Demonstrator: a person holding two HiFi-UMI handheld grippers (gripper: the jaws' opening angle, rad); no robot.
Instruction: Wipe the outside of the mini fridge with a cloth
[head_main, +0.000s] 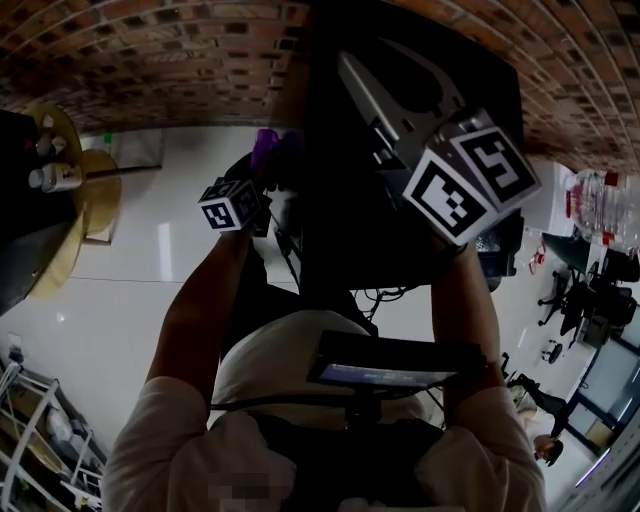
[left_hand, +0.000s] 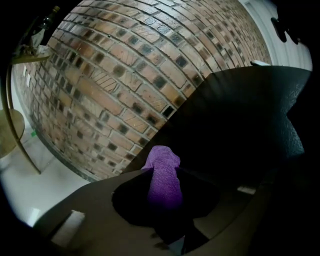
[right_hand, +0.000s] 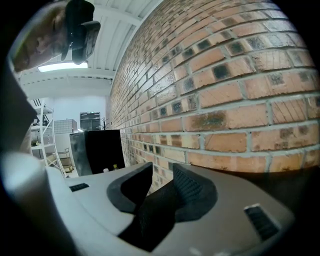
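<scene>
- Purple cloth (left_hand: 161, 156) sits clamped in the left hand-held gripper (left_hand: 164, 175), just beside the black mini fridge (left_hand: 240, 115).
- Only the right gripper view shows the right hand-held gripper (right_hand: 162, 182) apart, empty, facing a brick wall (right_hand: 225, 100).
</scene>
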